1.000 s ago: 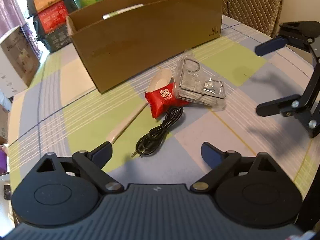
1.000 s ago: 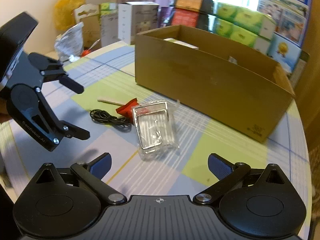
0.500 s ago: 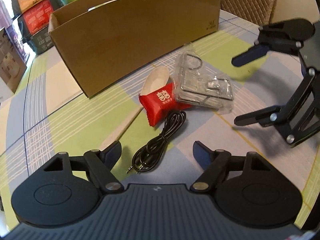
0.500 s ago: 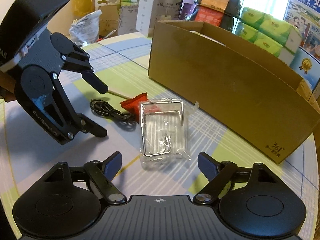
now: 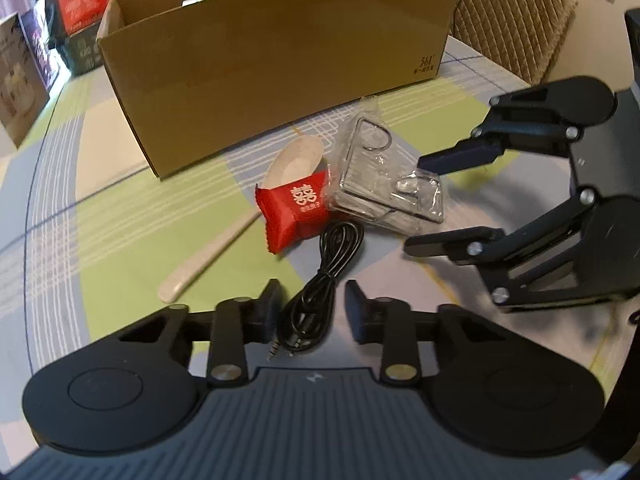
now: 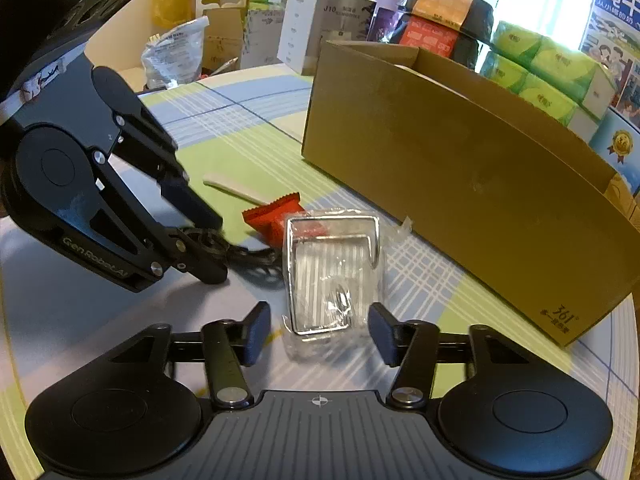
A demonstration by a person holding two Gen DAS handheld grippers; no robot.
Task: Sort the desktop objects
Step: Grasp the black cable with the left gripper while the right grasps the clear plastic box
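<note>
Daylight comes in from a bright window [image 6: 532, 4] behind the stacked packs in the right wrist view, where it burns out to near white. Elsewhere the room is moderately lit with a warm cast. The near wall of the cardboard box [image 5: 276, 76] lies in shade. Soft, blurred shadows fall on the bench [image 5: 120, 216] below each hand-held gripper. The clear plastic packet [image 6: 328, 276] shows small glints of glare. Both views bend strongly at the edges, curving the box rim, and the corners go black. The other hand-held gripper [image 5: 424, 204] looks slightly smeared in the left wrist view.
</note>
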